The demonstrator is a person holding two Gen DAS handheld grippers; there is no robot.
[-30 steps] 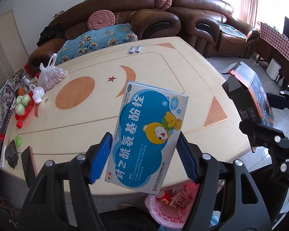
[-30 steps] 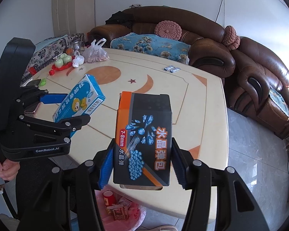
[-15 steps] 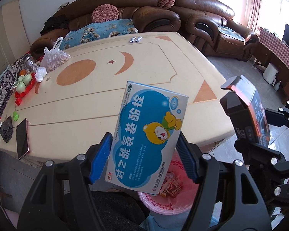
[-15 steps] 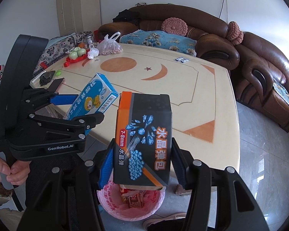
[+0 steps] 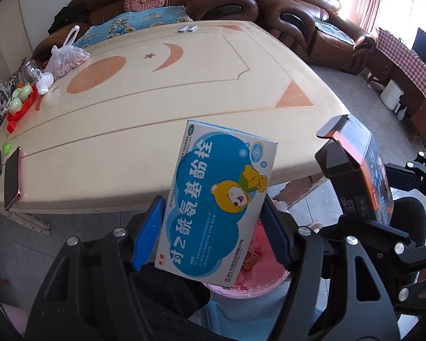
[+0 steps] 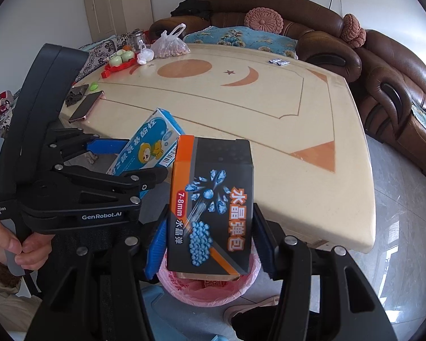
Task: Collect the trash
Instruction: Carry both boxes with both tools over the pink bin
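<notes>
A: Nearest first. Left gripper (image 5: 213, 233): blue pads clamped on the sides of the flat blue-and-white cardboard medicine box with a cartoon bear (image 5: 217, 199), held tilted. Right gripper (image 6: 210, 244): pads clamped on the tall black-and-orange cardboard box printed with blue beads (image 6: 211, 207), held upright.

B: And the bin?

A: Round bin lined with a pink plastic bag (image 6: 250, 281), on the floor just off the near table edge. From the right wrist view it sits directly under the black box; from the left wrist view it shows under the blue box. Red wrappers (image 5: 251, 260) already lie inside.

B: So where does the task stand?

A: My reading: both boxes lifted off, neither released yet. Some trash is already in the bin. Opening the jaws over the bag looks like the next step.

B: Anything left on the table?

A: Cream tabletop with orange moon and circle inlay (image 5: 144, 130) is mostly bare. Near edge: a phone (image 5: 12, 178). Far left: a knotted clear plastic bag of nuts (image 5: 68, 56) and a red tray with green cups (image 5: 18, 106). Far edge: two small silver packets (image 5: 188, 28), possibly trash, too small to tell. Brown leather sofa (image 5: 269, 2) beyond.
</notes>
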